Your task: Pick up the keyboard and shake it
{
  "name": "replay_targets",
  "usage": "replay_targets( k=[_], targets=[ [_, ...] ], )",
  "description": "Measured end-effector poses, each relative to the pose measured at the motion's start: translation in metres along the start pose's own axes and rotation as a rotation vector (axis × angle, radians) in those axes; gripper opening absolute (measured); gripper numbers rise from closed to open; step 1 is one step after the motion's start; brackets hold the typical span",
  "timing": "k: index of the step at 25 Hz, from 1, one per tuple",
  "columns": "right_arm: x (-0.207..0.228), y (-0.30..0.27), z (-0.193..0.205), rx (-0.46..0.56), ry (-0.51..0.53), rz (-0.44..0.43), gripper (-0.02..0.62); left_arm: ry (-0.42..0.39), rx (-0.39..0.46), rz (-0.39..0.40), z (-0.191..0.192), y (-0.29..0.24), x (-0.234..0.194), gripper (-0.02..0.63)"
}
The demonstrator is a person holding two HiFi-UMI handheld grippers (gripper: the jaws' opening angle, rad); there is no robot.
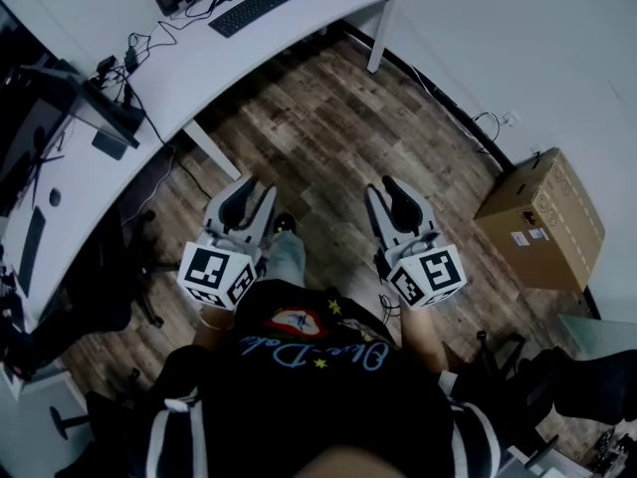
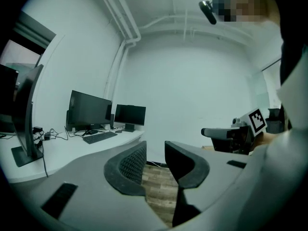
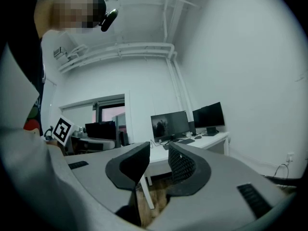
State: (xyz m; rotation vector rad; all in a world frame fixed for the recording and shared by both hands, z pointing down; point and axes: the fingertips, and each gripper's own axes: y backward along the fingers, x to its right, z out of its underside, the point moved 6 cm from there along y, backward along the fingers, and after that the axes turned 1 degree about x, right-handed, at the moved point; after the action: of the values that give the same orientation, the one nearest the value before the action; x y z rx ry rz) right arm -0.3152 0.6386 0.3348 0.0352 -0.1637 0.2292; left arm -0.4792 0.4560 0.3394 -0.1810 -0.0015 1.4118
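Approaching is judged the step in hand: the flat black keyboard (image 1: pixel 261 6) is seen on the white curved desk (image 1: pixel 214 63) at eleven o'clock, well apart from the left gripper (image 1: pixel 249 192) and right gripper (image 1: pixel 395 189), whose empty jaws are held spread and must next be carried to it.

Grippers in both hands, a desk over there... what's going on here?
A person stands on the wood floor with the left gripper and the right gripper, one in each hand. Both have their jaws apart with nothing between them. The keyboard lies untouched on the white desk some way ahead, so picking it up has not begun.
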Motion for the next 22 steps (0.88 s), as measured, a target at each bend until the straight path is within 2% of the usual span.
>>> replay_targets(
  k=[12,22],
  targets=[
    [0.043,-0.128,-0.012,-0.005,0.002,0.040,0.100,0.033,0.010,0.062,-0.022,-0.107,-0.111,0.103],
    [0.063,-0.240,-0.011,-0.015,-0.006,0.053,0.106,0.041,-0.009,0.061,-0.034,-0.164,-0.214,0.107]
  ],
)
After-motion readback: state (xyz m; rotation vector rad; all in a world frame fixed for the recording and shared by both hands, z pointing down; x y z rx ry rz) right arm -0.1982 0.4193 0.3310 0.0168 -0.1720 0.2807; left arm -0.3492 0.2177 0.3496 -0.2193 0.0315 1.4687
